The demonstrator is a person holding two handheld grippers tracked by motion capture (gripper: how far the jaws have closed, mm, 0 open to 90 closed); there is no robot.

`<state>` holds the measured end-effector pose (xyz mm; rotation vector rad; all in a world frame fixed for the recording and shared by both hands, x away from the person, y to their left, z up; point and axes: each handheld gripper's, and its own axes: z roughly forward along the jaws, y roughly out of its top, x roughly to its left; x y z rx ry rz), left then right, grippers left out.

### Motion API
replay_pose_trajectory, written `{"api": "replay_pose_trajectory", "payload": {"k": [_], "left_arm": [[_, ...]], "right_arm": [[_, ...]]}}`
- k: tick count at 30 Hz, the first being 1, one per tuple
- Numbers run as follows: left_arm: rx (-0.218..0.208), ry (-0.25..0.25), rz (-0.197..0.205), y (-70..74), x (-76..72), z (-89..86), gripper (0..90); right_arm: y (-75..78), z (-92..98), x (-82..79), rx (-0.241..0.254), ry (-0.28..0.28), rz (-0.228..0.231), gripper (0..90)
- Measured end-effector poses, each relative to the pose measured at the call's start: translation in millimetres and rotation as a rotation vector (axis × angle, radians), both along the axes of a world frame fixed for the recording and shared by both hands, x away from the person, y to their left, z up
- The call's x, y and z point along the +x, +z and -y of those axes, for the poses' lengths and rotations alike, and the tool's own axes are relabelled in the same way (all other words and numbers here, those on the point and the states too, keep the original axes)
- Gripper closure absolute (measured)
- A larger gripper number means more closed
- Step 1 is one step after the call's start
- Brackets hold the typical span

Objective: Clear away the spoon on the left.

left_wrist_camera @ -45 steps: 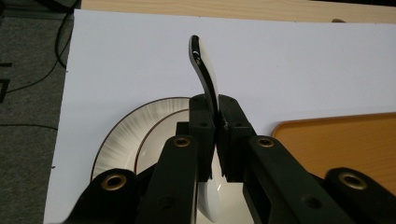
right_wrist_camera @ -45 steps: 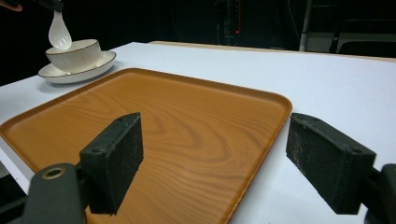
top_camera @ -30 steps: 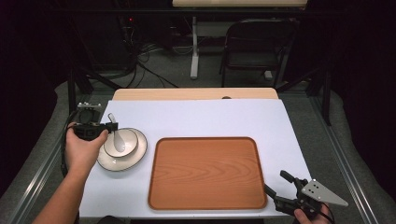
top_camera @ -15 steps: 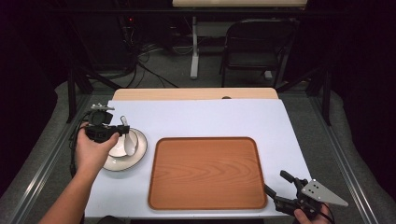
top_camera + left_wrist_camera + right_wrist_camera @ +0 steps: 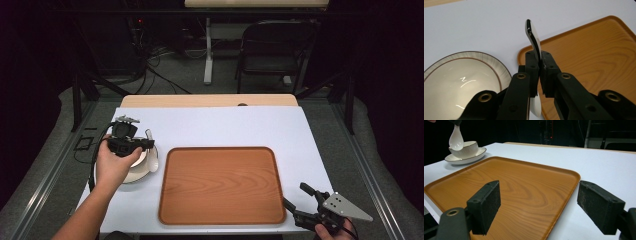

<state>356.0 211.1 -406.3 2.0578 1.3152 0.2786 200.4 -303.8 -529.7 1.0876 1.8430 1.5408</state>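
One white ceramic spoon [image 5: 533,37] is pinched by its handle between the pressed-together pads of the left gripper [image 5: 539,72], its bowl end hanging down, as the right gripper view shows at its upper left, just over the bowl [image 5: 466,148] and saucer [image 5: 465,158]. In the high view the spoon sits at middle left, between the saucer and the near edge of the wooden tray [image 5: 222,184].

To do this step well, my judgement is that the grip should stay firm on the slick glazed handle, since a smooth curved shaft can swivel between flat pads. Carry it level and low, clear the bowl's rim before going sideways, and lower it until it rests flat on the tray before letting go; a drop could chip it.

At the lower right of the high view, the right gripper [image 5: 298,205] rests near the tray's corner with its jaws spread wide and nothing between them.

Everything stands on a white table [image 5: 225,125] with a pale wooden strip along its far edge. Beyond it the room is dark: a folding chair [image 5: 272,50] at upper right, cables on the grey floor [image 5: 175,75], and a table leg at upper centre.
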Motion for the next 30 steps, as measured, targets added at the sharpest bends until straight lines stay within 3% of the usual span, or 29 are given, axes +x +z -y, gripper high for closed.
{"api": "replay_pose_trajectory", "payload": {"k": [15,30], "left_arm": [[-0.026,-0.106,-0.04,-9.3,-7.8,32.5,85.4],[-0.065,-0.185,-0.108,-36.3,-10.1,63.3,85.3]], "right_arm": [[0.1,-0.5,-0.6,0.006,-0.001,-0.004,18.3],[0.1,0.1,-0.2,0.002,0.002,0.0,18.3]]}}
